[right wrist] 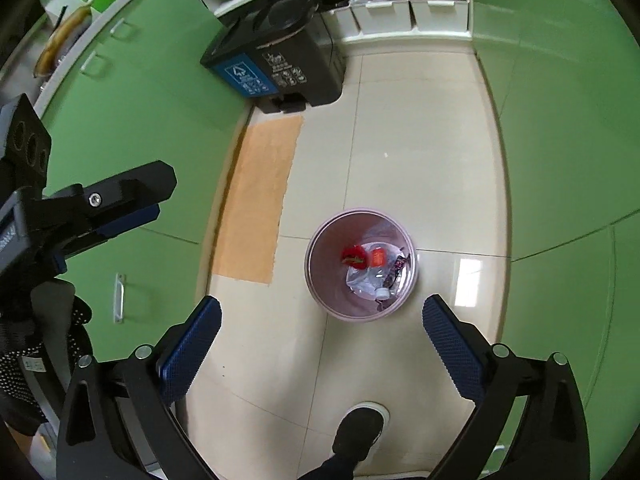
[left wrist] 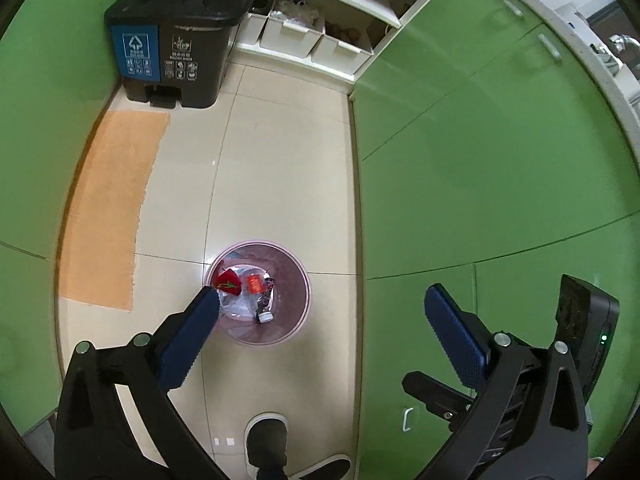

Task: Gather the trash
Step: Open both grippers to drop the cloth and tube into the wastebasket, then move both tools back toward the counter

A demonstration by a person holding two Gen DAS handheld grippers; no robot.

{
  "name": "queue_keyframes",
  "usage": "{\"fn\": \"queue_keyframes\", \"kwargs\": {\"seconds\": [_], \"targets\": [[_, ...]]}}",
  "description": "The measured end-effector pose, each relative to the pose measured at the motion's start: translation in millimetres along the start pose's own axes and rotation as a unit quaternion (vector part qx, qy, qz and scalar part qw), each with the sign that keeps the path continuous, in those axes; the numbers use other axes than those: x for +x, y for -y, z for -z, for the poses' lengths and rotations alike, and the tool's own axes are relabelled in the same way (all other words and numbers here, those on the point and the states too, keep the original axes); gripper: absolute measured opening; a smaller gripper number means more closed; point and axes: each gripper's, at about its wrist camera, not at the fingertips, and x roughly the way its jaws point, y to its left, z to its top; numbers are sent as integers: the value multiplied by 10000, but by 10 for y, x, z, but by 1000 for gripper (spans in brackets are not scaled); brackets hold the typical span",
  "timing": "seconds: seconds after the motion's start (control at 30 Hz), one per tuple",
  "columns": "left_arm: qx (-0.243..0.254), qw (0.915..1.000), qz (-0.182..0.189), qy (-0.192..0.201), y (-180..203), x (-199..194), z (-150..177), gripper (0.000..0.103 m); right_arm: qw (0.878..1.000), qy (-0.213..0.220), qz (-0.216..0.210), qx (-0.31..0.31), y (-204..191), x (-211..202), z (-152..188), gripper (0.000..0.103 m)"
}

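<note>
A: We are looking down at a pink waste basket [left wrist: 298, 280] standing on the cream floor tiles, between the green cabinets on either side. Where do our grippers stand?

B: Our left gripper [left wrist: 324, 300] is spread wide with nothing between its blue pads; one pad overlaps the basket's near rim in its own view. Our right gripper [right wrist: 322, 312] is just as wide apart and empty, high above the basket.

A: And the trash?

B: Inside the basket. We see a red wrapper [right wrist: 354, 257], a small orange-red piece [right wrist: 377, 257], a crumpled clear plastic bottle [right wrist: 370, 280] with a white cap, and a dark patterned wrapper [right wrist: 396, 268] beside it.

A: What else is around us?

B: A black two-part pedal bin [left wrist: 176, 40] with a blue recycling label stands at the far end of the floor, next to white storage boxes [left wrist: 316, 36] under a shelf. An orange mat [left wrist: 108, 208] lies along one cabinet. The person's black shoe [right wrist: 358, 426] with a white sole is near the basket, at the bottom of both views.

A: From the right view we also see the left gripper's body against the cabinet, with a dotted glove [right wrist: 24, 352] below it.
</note>
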Motion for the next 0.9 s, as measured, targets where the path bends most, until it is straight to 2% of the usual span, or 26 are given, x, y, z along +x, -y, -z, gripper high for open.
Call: {"fn": "queue_keyframes", "kwargs": {"seconds": [0.1, 0.23, 0.43, 0.53, 0.67, 0.9], "targets": [[110, 9998, -77, 118, 161, -290, 11, 100, 9998, 159, 51, -82, -133, -391, 45, 97], [346, 9983, -260, 387, 488, -886, 51, 100, 9987, 471, 83, -195, -345, -969, 95, 97], [759, 9927, -348, 875, 1041, -1912, 143, 100, 9918, 1229, 106, -335, -603, -2236, 284, 97], [982, 9879, -287, 1166, 1370, -2402, 203, 100, 9860, 1610, 188, -391, -655, -2828, 423, 97], [1400, 9781, -31, 1538, 1933, -3004, 361, 100, 9734, 2235, 339, -377, -636, -3721, 686, 97], [2040, 9592, 528, 1884, 2870, -3543, 631, 100, 9516, 2972, 769, -174, -395, -4673, 1153, 97]]}}
